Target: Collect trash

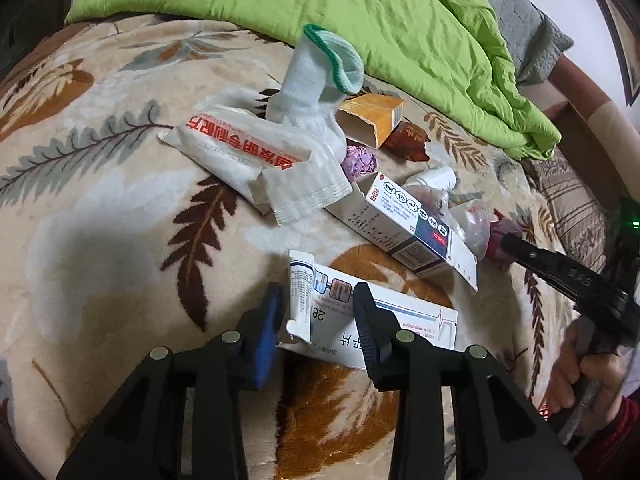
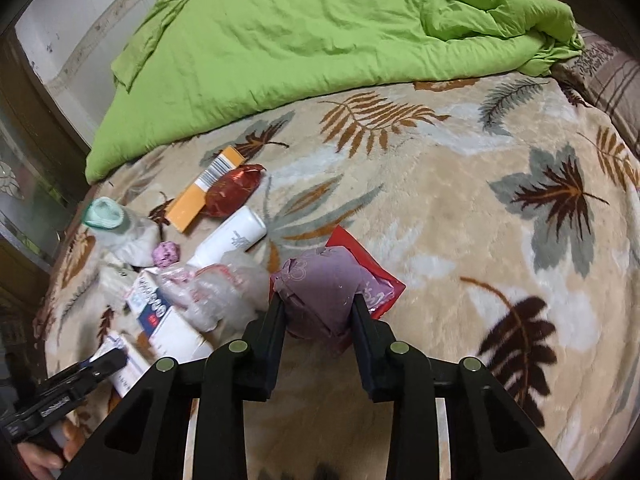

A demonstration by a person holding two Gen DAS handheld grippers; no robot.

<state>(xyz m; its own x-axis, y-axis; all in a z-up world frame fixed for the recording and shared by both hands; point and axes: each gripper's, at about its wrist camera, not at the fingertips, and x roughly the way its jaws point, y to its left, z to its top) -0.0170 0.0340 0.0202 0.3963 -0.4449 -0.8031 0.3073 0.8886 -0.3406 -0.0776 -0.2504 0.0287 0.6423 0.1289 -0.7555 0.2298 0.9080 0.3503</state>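
Lying on a leaf-patterned beige blanket (image 2: 440, 208), a crumpled purple wrapper (image 2: 320, 296) sits pinched in the right claw (image 2: 318, 308); the left claw (image 1: 318, 300), partly parted, straddles a flattened white medicine box (image 1: 404, 320).

Soft indoor light, strong fisheye bending, dark corners, slight blur.

A green quilt (image 2: 320, 40) lies bunched along the far side of the leaf-patterned blanket (image 2: 460, 208), with a grey pillow (image 1: 520, 20) behind it.
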